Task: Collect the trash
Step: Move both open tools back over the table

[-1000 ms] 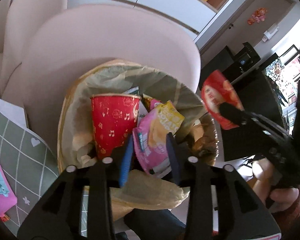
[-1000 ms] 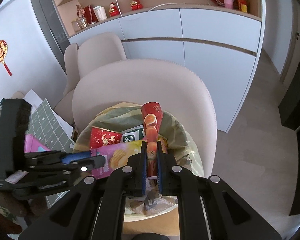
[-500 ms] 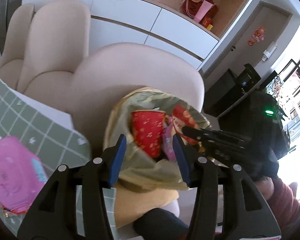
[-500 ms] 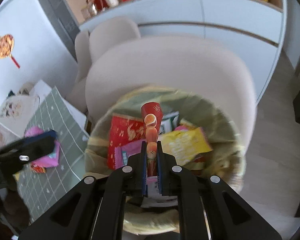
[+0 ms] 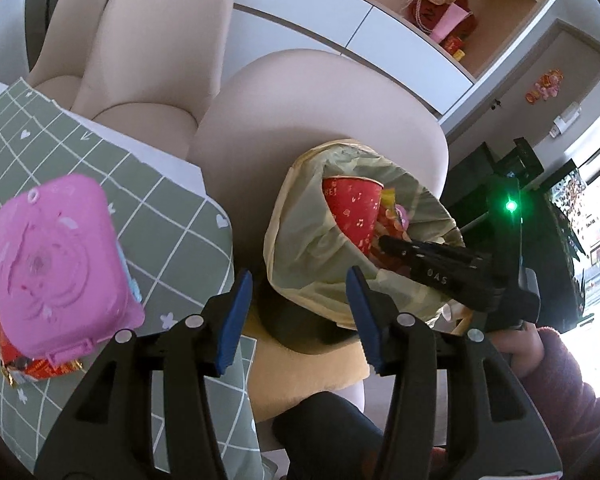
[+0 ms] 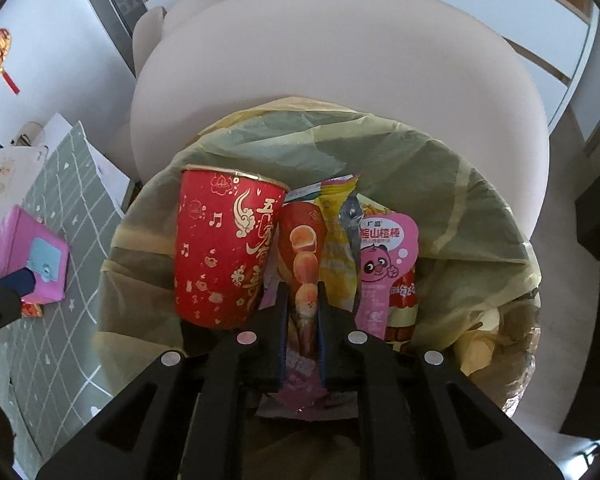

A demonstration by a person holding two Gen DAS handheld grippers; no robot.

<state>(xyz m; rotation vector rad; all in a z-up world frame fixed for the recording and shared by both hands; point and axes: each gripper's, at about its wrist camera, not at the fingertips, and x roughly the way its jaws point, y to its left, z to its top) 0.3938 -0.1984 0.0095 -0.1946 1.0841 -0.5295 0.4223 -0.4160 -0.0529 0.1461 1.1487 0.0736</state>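
A trash bin lined with a yellow-green bag (image 6: pixel 440 168) (image 5: pixel 300 248) stands on a chair seat. It holds a red paper cup (image 6: pixel 224 248) (image 5: pixel 354 212), a pink snack packet (image 6: pixel 384 256) and yellow wrappers. My right gripper (image 6: pixel 303 304) is inside the bin mouth, shut on a red snack wrapper (image 6: pixel 304 248) printed with round snacks. My left gripper (image 5: pixel 300 316) is open and empty, above the gap between table and bin. The right gripper also shows in the left wrist view (image 5: pixel 432 264), reaching into the bin.
A green grid tablecloth (image 5: pixel 168 216) covers the table at left, with a pink wipes pack (image 5: pixel 56 256) and a small red wrapper (image 5: pixel 36 368) under it. Beige chairs (image 5: pixel 320 104) stand behind the bin. White cabinets line the back wall.
My left gripper has let go of the pink packet into the bin, opened and pulled back left toward the table. My right gripper has lowered the red wrapper into the bin.
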